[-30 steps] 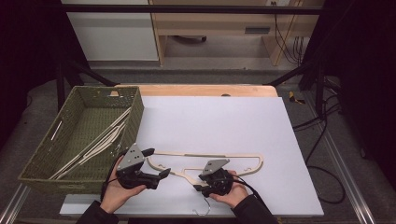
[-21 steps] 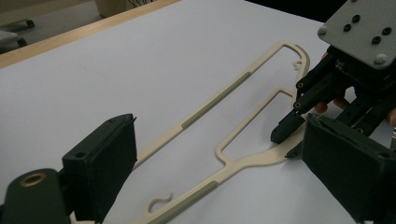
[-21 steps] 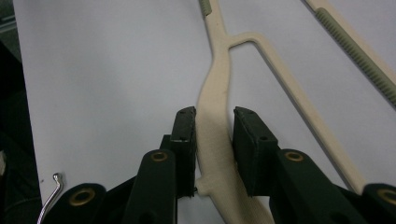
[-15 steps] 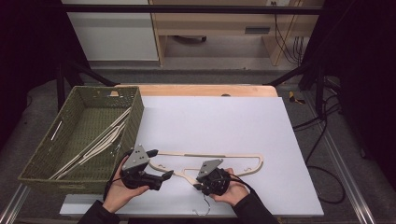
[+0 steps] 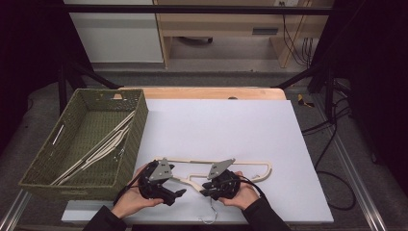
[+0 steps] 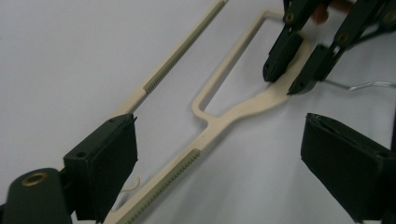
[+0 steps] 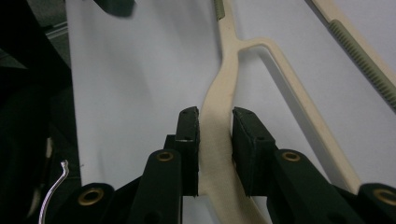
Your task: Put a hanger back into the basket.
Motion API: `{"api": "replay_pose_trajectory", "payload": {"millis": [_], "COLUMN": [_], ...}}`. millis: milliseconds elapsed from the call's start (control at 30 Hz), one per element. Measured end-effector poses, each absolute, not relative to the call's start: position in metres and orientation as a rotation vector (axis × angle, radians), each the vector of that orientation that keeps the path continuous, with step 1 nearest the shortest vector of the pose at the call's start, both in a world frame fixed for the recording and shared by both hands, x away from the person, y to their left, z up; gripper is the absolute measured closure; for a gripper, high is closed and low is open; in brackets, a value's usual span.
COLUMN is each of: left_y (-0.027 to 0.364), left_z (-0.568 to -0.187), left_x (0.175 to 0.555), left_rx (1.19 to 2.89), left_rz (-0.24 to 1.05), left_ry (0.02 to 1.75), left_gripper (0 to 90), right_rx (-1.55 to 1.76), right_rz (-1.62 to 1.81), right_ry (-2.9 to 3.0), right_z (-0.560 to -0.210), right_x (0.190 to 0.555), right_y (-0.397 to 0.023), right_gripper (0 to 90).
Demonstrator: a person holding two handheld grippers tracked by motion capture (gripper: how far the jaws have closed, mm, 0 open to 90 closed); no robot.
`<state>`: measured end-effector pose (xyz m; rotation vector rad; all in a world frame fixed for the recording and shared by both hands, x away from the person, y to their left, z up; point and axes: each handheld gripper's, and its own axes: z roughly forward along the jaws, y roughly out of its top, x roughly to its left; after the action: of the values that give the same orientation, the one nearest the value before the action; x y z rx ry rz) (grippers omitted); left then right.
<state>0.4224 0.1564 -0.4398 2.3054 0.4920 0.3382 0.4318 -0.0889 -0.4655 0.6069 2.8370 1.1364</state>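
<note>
while the cream hanger [image 5: 226, 166] lies flat on the white board [image 5: 231, 125] near its front edge, the right gripper [image 5: 208, 188] has just been closing and now pinches the hanger's thick middle neck [image 7: 217, 140] between its two pads, close to the wire hook [image 5: 211, 217] that points toward the person. the left gripper [image 5: 179, 192] sits just beside it on the left with its jaws spread wide and nothing between the pads; in its own view the hanger's ribbed lower arm [image 6: 180, 170] runs through the gap, untouched. a green woven basket [image 5: 72, 185] holding more hangers stands at the board's left edge
</note>
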Motion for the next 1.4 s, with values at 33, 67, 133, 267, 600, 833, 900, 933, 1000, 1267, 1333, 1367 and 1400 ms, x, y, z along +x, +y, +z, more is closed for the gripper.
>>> {"api": "replay_pose_trajectory", "payload": {"millis": [33, 67, 133, 267, 600, 833, 900, 933, 1000, 1267, 1333, 1367, 1400], "left_y": [0.153, 0.151, 0.148, 0.143, 0.120, 0.117, 0.116, 0.116, 0.115, 0.117, 0.118, 0.118, 0.118], "left_z": [-0.443, -0.445, -0.449, -0.455, -0.463, -0.463, -0.463, -0.463, -0.463, -0.457, -0.452, -0.453, -0.451], "left_x": [0.424, 0.425, 0.427, 0.432, 0.427, 0.422, 0.420, 0.419, 0.418, 0.415, 0.415, 0.414, 0.414], "left_rx": [2.332, 2.348, 2.385, 2.430, 2.496, 2.518, 2.522, 2.526, 2.517, 2.504, 2.517, 2.492, 2.492], "left_rz": [0.343, 0.342, 0.358, 0.392, 0.528, 0.566, 0.589, 0.602, 0.611, 0.656, 0.675, 0.667, 0.670], "left_ry": [0.479, 0.466, 0.453, 0.405, 0.228, 0.163, 0.148, 0.143, 0.145, 0.126, 0.105, 0.126, 0.122], "left_gripper": [11.6, 12.3, 13.9, 20.9, 48.9, 62.0, 66.0, 66.0, 67.7, 73.3, 74.1, 75.1, 76.3], "right_rx": [0.598, 0.605, 0.593, 0.603, 0.577, 0.580, 0.582, 0.582, 0.584, 0.634, 0.678, 0.703, 0.783], "right_rz": [1.142, 1.150, 1.151, 1.161, 1.221, 1.246, 1.271, 1.271, 1.286, 1.386, 1.431, 1.448, 1.486], "right_ry": [2.847, 2.847, 2.858, 2.867, 2.893, 2.892, 2.886, 2.886, 2.879, 2.783, 2.683, 2.623, 2.511], "right_z": [-0.465, -0.464, -0.462, -0.458, -0.446, -0.443, -0.441, -0.441, -0.440, -0.431, -0.424, -0.421, -0.415], "right_x": [0.432, 0.432, 0.431, 0.430, 0.429, 0.428, 0.428, 0.428, 0.428, 0.427, 0.428, 0.429, 0.430], "right_y": [-0.090, -0.090, -0.091, -0.091, -0.094, -0.096, -0.097, -0.097, -0.098, -0.107, -0.116, -0.123, -0.136], "right_gripper": [72.8, 72.8, 72.8, 72.8, 72.8, 72.8, 72.9, 72.9, 72.8, 64.8, 58.6, 55.6, 50.7]}}
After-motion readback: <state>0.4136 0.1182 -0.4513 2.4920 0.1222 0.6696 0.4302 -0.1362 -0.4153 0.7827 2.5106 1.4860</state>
